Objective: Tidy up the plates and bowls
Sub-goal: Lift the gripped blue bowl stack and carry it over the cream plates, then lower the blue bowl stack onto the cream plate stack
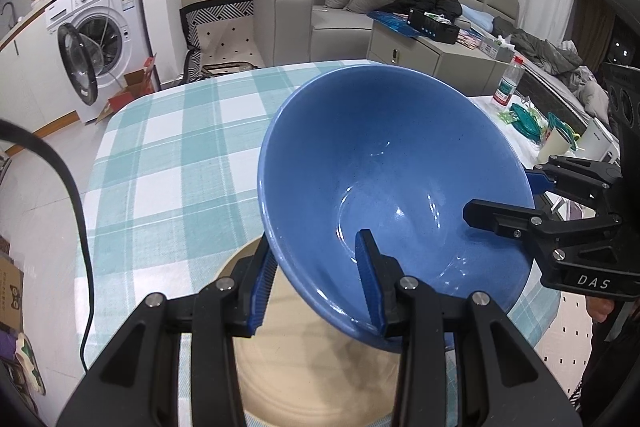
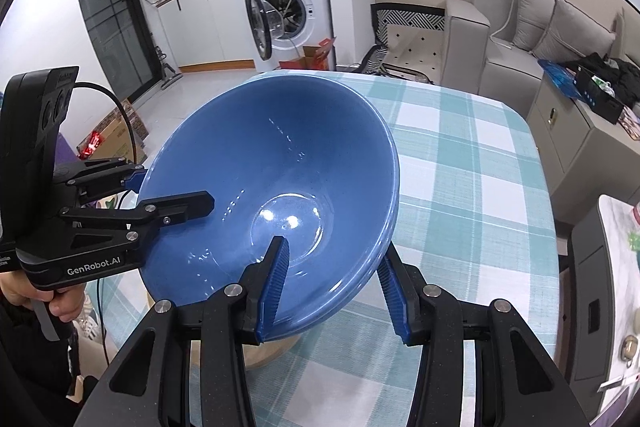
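Observation:
A large blue bowl (image 1: 384,179) (image 2: 280,163) hangs tilted above the table, gripped at opposite sides of its rim. My left gripper (image 1: 316,239) (image 2: 172,191) is shut on the near rim in the left wrist view, one finger inside the bowl and one outside. My right gripper (image 2: 330,251) (image 1: 504,195) is shut on the opposite rim the same way. Under the bowl a beige plate (image 1: 312,379) (image 2: 280,347) lies on the teal-and-white checked tablecloth (image 1: 180,167) (image 2: 460,187), mostly hidden by the bowl and fingers.
A black cable (image 1: 76,211) hangs off the table's left side. A second table (image 1: 532,131) to the right carries a plastic bottle (image 1: 507,83), green items and a cup. Beyond stand a washing machine (image 2: 288,7) with its door open, a grey sofa (image 1: 340,7) and a grey cabinet (image 2: 580,139).

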A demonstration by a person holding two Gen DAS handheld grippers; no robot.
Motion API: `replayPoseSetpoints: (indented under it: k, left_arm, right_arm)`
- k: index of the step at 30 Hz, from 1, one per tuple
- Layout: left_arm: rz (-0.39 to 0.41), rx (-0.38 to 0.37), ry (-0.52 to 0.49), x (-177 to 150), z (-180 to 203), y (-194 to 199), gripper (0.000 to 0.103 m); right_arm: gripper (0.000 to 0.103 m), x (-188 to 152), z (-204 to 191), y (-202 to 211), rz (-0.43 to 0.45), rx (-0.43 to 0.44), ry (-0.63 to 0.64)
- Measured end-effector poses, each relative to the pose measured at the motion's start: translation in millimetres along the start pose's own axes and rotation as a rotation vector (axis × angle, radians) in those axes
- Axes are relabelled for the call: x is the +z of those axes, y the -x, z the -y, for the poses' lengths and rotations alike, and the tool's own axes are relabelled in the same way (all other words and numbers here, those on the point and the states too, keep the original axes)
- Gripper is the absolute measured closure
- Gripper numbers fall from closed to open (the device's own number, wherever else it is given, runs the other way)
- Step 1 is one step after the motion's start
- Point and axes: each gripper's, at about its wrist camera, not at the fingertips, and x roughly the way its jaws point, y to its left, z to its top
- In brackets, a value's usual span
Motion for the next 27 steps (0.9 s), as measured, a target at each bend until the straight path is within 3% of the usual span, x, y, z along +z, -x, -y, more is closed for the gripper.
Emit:
replayPoseSetpoints:
  k: [27]
  left_arm:
    - [-0.010, 0.079, 0.064, -46.7, -29.3, 27.0, 0.065]
  right_arm:
    - [0.057, -18.1, -46.0, -19.4, -0.038, 0.095, 0.057]
